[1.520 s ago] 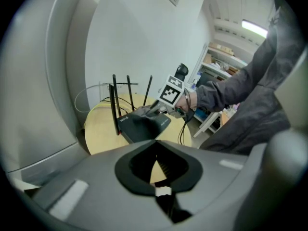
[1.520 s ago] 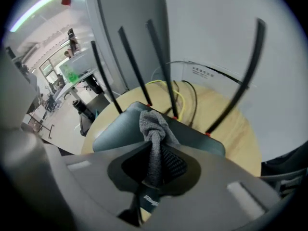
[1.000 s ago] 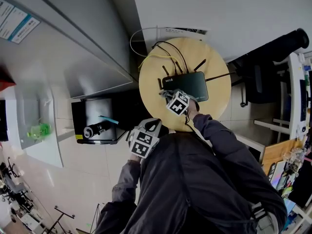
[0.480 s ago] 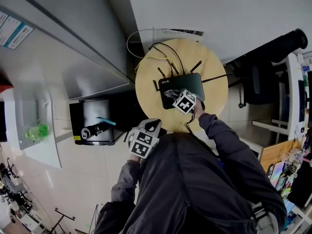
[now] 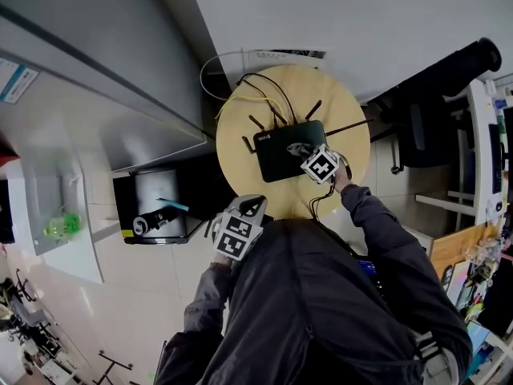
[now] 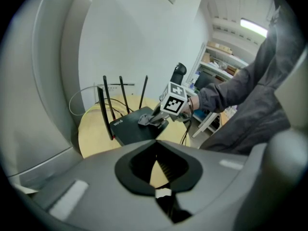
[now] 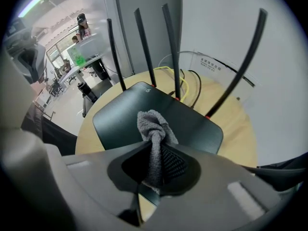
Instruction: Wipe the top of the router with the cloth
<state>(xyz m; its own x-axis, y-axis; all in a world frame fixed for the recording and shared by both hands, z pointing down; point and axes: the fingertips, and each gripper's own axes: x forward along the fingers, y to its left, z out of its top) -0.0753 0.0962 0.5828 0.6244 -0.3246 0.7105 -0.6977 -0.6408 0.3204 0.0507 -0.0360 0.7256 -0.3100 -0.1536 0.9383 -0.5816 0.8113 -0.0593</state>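
I place everything from the router point(image 5: 282, 152), which lies on a round wooden table point(image 5: 240, 119). Behind it, toward the wall point(image 5: 361, 14), black cables point(image 5: 272, 85) and a yellow cable point(image 5: 240, 96) loop away from its far side. A white cable point(image 5: 210, 69) arcs just past them. Left of the router, off the table and lower down, stands a black box point(image 5: 128, 203) with a dark cylinder point(image 5: 152, 215) lying in it. Right of the router, well apart, is a black chair point(image 5: 437, 87). My right sleeve point(image 5: 377, 223) reaches in from the router's near side and covers the table edge there.

The router is a flat dark slab lying top up. Its long axis runs left to right across the table, with the right end a little farther from me. Four thin antennas point(image 7: 144, 47) rise from its far side and point upward, standing beyond the cloth as my right gripper looks along its jaws.

My right gripper point(image 7: 156, 150) has its jaws clamped on the grey cloth point(image 7: 153, 126). The bunched end sticks out past the tips and rests on the router's top, toward the right half in the head view.

My left gripper point(image 6: 155, 153) has its jaws closed, tips meeting, with nothing between them. I hold it off the router's near side, past the table edge and close to my chest, well apart from the router and aimed toward it.
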